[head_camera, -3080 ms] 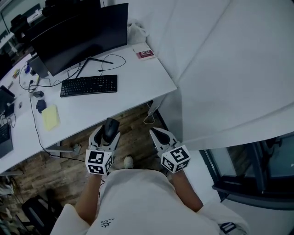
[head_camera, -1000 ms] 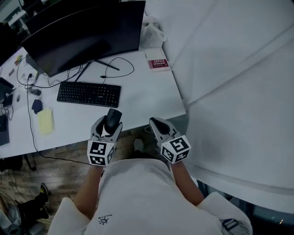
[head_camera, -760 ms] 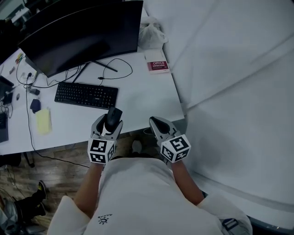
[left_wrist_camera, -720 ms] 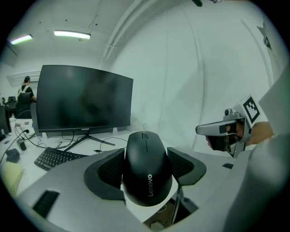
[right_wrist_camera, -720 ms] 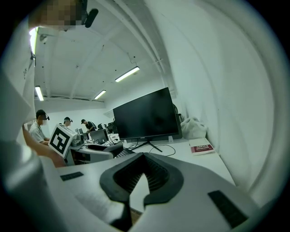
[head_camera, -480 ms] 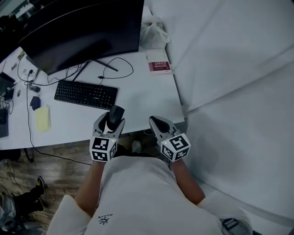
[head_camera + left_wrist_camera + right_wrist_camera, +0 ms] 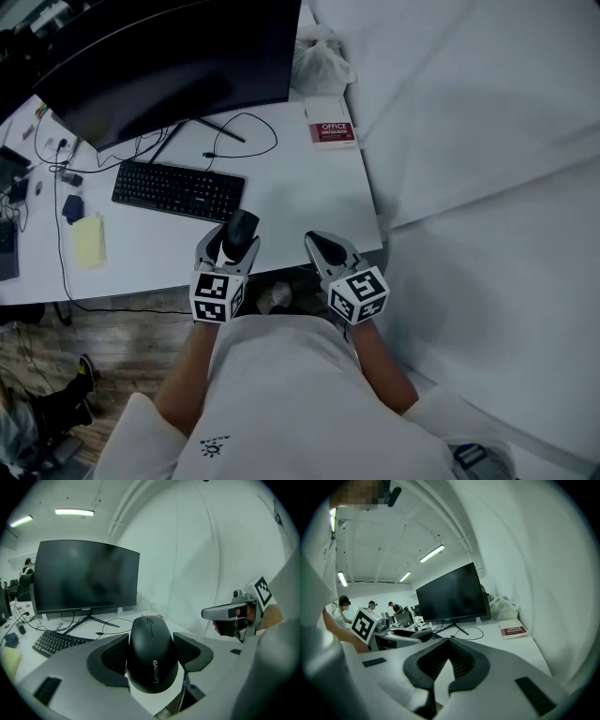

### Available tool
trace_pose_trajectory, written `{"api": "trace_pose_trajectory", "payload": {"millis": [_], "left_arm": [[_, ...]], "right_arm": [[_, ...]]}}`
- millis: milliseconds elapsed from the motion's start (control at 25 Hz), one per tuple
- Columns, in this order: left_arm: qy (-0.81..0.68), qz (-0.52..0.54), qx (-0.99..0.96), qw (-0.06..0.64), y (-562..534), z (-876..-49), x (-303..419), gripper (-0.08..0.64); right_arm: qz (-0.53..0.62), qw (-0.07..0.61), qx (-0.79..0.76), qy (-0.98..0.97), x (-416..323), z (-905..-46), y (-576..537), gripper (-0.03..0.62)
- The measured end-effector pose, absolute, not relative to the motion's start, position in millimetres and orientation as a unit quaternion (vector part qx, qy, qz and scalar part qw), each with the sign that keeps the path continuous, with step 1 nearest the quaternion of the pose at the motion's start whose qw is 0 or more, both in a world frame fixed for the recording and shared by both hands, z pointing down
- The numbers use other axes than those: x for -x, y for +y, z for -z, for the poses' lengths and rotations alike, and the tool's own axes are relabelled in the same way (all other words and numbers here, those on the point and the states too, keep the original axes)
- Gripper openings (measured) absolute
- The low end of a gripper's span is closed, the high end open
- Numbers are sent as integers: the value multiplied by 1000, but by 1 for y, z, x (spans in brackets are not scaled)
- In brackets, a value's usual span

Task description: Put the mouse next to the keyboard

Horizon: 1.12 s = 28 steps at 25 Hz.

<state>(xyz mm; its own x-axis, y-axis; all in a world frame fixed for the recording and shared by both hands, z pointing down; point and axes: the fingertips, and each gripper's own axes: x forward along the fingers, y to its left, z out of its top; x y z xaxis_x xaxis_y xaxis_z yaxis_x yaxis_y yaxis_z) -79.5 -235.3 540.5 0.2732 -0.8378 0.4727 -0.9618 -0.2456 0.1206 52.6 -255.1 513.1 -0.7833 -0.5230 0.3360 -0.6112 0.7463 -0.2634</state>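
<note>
The desk (image 7: 309, 187) carried the keyboard (image 7: 178, 190). At the desk's near edge the left gripper (image 7: 228, 251) held its jaws clenched on the mouse (image 7: 241, 228). The right gripper (image 7: 323, 249) was closed and empty. The mouse was not yet put down.

The mouse (image 7: 152, 656) reads "Lenovo"; the red booklet (image 7: 334, 132) seemingly reads "OFFICE".

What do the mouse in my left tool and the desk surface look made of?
The black computer mouse looks like matte plastic: smooth moulded shell, soft sheen, printed logo. The white desk top seems smooth laminate, flat, evenly pale; unconfirmed.
</note>
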Motion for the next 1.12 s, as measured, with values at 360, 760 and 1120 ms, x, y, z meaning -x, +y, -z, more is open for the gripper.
{"api": "trace_pose_trajectory", "payload": {"millis": [360,760,1120], "left_arm": [[-546,-185,-788,216,-251,-560,81,302],[-541,-215,-773,252,-280,-611,68,302],[-561,-240,-738,289,-305,-659,68,302]], "right_arm": [[-195,122,-326,-917,-32,-513,-268,18],[-214,157,-333,-905,-33,-539,-268,18],[-229,175,-335,-897,-43,-559,-274,18]]}}
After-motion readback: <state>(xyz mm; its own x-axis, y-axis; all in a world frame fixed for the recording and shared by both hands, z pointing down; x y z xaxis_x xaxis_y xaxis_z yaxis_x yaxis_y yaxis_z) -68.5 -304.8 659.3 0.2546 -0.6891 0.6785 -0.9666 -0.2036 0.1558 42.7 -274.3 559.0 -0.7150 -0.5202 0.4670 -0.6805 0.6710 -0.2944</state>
